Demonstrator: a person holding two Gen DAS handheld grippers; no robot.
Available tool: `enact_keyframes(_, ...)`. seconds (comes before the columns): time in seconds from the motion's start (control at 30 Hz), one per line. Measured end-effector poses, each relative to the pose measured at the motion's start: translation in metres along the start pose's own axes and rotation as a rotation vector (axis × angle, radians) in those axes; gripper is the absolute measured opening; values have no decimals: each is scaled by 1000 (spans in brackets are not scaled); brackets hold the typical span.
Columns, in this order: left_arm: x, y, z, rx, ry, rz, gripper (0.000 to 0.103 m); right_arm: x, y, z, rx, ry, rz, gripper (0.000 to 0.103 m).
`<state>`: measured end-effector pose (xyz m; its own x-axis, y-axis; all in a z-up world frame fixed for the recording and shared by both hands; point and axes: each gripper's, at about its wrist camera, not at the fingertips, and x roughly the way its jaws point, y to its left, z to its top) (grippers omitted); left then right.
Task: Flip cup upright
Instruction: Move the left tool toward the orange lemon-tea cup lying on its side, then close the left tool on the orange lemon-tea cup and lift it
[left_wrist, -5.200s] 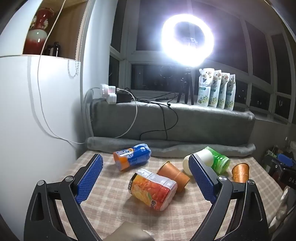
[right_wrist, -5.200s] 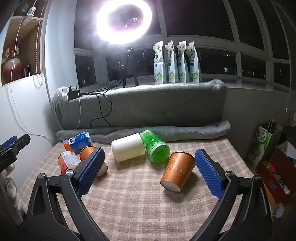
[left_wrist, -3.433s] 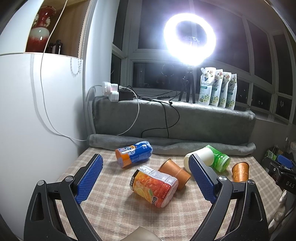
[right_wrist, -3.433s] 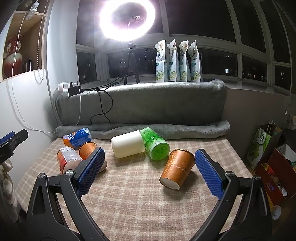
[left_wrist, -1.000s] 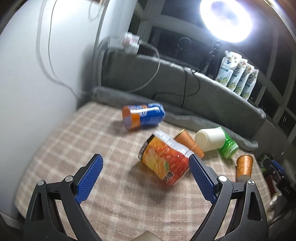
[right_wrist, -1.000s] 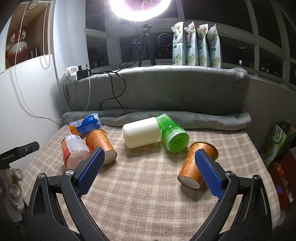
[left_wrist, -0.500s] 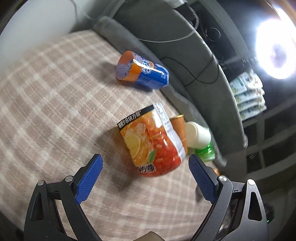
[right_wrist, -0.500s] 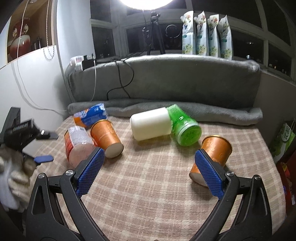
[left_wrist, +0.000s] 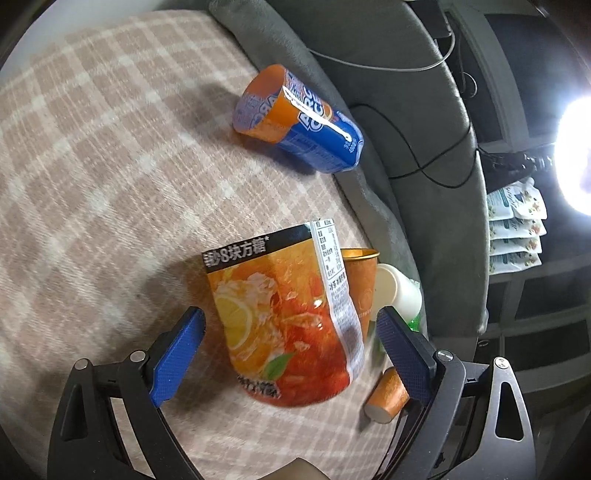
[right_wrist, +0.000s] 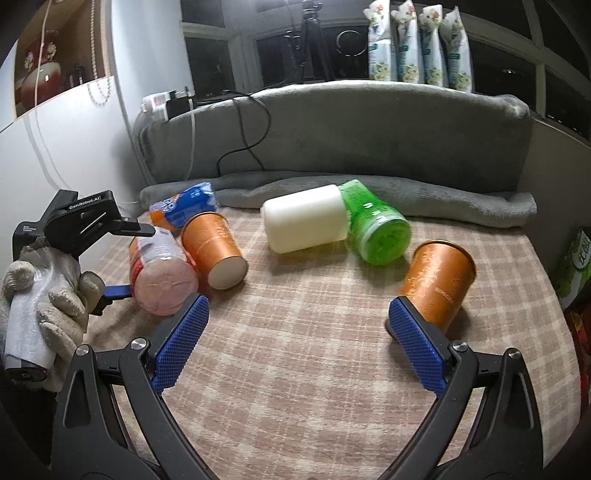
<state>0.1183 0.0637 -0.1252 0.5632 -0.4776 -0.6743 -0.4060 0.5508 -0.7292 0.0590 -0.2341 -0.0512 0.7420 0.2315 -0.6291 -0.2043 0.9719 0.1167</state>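
Several cups lie on their sides on the plaid cloth. My left gripper is open, tilted down over an orange-printed drink cup that lies between its blue fingers without touching. That cup also shows in the right wrist view. My right gripper is open and empty above the cloth. An orange paper cup lies just beyond its right finger. Another orange paper cup, a white cup and a green cup lie farther back.
A blue and orange cup lies near the grey rolled blanket at the cloth's back edge. The gloved hand holding the left gripper is at the left. A white wall stands on the left, bags on the floor at the right.
My left gripper has moved closer and tilted down over the orange-printed cup, which now sits between its fingers. My right gripper has moved forward and lower toward the cups.
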Motion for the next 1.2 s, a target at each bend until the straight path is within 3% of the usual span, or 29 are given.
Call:
enact_keyframes(0.27, 22, 3, 2, -57, 36, -10, 91, -5, -20, -2, 41, -9, -37, 100)
enact_keyframes(0.33, 23, 3, 1, -51, 40, -9, 86, -4, -23, -2, 47, -8, -45, 100)
enact_keyframes(0.83, 3, -1, -1, 16, 57, -42, 86, -8, -24, -3, 53, -21, -62, 100)
enact_keyframes(1.07, -3, -12, -20, 114, 153, -42, 86, -13, -29, -4, 69, -20, -54, 100)
enact_keyframes(1.2, 8, -19, -35, 174, 245, -39, 86, -16, -31, -5, 71, -18, -49, 100)
